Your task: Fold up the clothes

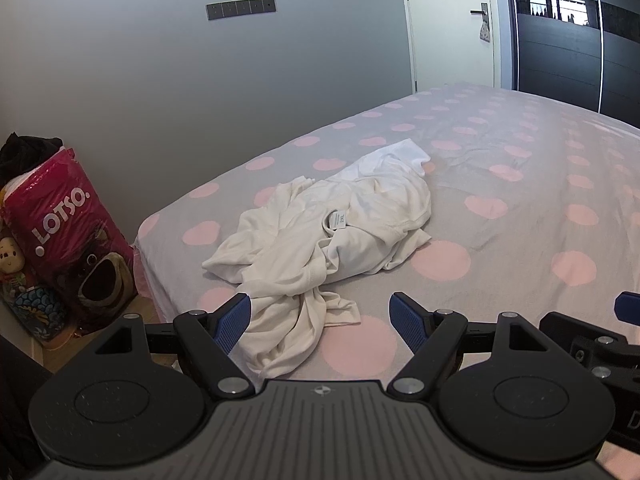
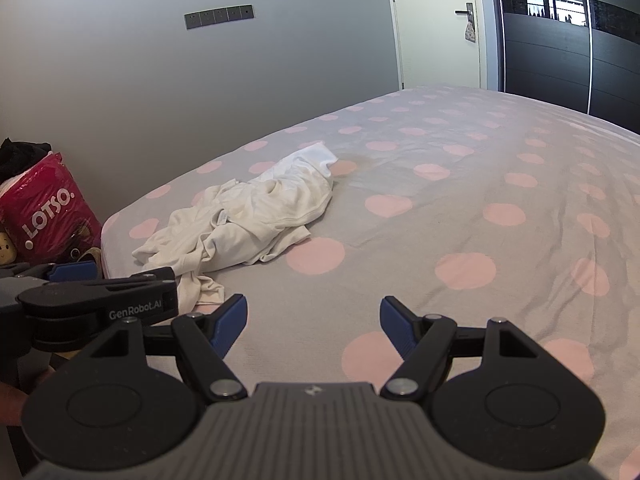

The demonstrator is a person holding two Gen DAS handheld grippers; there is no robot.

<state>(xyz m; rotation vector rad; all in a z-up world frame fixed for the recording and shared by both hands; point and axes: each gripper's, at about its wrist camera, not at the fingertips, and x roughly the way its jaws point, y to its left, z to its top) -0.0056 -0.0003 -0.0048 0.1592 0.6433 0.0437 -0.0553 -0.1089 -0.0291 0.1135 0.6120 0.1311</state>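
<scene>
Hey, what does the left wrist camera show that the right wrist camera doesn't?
Only the left wrist view shows the garment's neck label readably, and the stuffed toys beside the red Lotso bag. Only the right wrist view shows the left gripper's body from the side, marked GenRobot.AI. Both show the crumpled white garment on the polka-dot bed, unfolded, and both grippers open and empty.

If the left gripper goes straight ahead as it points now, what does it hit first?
Most likely the crumpled white garment: its near end already lies between the open left gripper fingers on the bed. Height above the cloth is unclear.
</scene>
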